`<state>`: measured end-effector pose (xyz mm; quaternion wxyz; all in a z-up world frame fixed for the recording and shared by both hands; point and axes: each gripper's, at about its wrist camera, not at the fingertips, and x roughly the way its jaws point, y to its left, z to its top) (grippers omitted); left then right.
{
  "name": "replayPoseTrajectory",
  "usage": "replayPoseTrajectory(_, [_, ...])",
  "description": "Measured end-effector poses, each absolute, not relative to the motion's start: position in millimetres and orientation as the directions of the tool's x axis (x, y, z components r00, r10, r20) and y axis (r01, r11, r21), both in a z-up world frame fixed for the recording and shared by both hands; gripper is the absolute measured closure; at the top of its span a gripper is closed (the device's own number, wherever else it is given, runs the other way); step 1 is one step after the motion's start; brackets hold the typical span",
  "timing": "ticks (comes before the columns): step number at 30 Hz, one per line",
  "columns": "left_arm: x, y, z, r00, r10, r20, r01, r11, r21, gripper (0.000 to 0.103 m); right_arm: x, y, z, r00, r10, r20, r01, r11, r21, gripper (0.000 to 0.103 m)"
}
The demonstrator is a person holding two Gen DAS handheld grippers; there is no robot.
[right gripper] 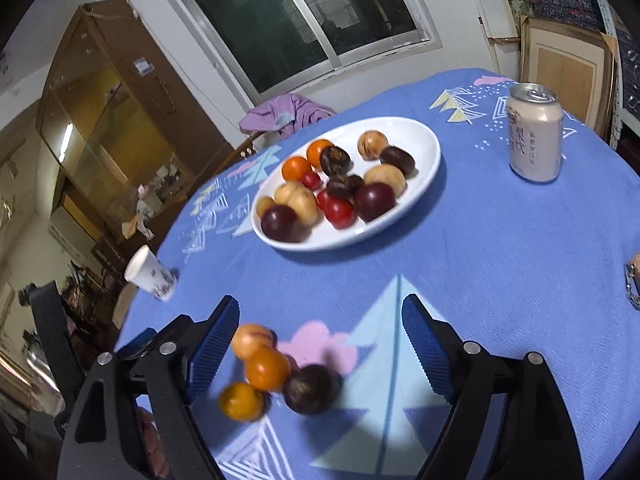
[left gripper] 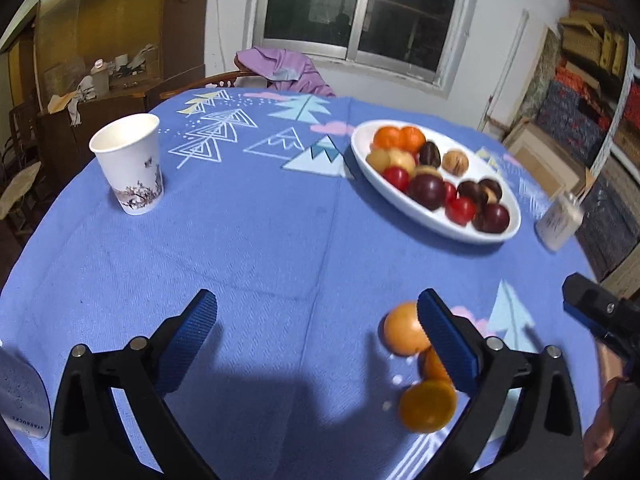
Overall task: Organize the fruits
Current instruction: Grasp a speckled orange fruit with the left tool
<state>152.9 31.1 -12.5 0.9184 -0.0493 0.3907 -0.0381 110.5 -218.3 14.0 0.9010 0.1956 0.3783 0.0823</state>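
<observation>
A white oval plate [left gripper: 486, 236] [right gripper: 424, 168] on the blue tablecloth holds several fruits: oranges, dark plums, red tomatoes and pale fruits. Loose fruits lie on the cloth near me: a pale peach [left gripper: 402, 330] [right gripper: 250, 340], two oranges [left gripper: 428, 406] [right gripper: 267, 368] [right gripper: 241, 401] and a dark plum [right gripper: 310, 388]. My left gripper [left gripper: 316, 340] is open and empty; its right finger partly hides the loose fruits. My right gripper [right gripper: 320, 348] is open and empty, with the loose fruits between its fingers, nearer the left one.
A paper cup [left gripper: 130, 162] [right gripper: 150, 274] stands at the left. A drink can [right gripper: 534, 132] [left gripper: 560, 220] stands right of the plate. A Starbucks item [left gripper: 22, 400] sits at the left edge. A chair with purple cloth [left gripper: 280, 68] is behind the table.
</observation>
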Motion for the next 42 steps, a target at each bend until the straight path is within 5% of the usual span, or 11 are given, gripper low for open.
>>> replayPoseTrajectory(7, [169, 15, -28, 0.615, -0.189, -0.765, 0.116, 0.982, -0.15, 0.004, 113, -224, 12, 0.688, 0.322, -0.65, 0.015, 0.89, 0.456, 0.016])
replayPoseTrajectory(21, [180, -1, -37, 0.615, -0.152, -0.774, 0.156, 0.985, -0.07, 0.004, 114, -230, 9, 0.685, 0.319, -0.655, 0.047, 0.878, 0.477, 0.016])
replayPoseTrajectory(26, [183, 35, -22, 0.684, 0.001, -0.729, -0.005, 1.0, -0.004, 0.004, 113, -235, 10, 0.689, 0.321, -0.65, 0.056, 0.87, 0.489, 0.016])
replayPoseTrajectory(28, [185, 54, -22, 0.677, -0.001, -0.736, -0.042, 0.998, -0.04, 0.004, 113, -235, 10, 0.688, 0.324, -0.649, 0.055, 0.869, 0.491, 0.016])
replayPoseTrajectory(34, [187, 82, -32, 0.593, -0.272, -0.758, -0.033, 0.932, -0.361, 0.004, 113, -231, 10, 0.686, 0.329, -0.649, 0.037, 0.875, 0.483, 0.016])
replayPoseTrajectory(42, [197, 74, -37, 0.604, -0.21, -0.769, -0.048, 0.954, -0.297, 0.004, 114, -230, 9, 0.682, 0.33, -0.653, 0.034, 0.877, 0.479, 0.016])
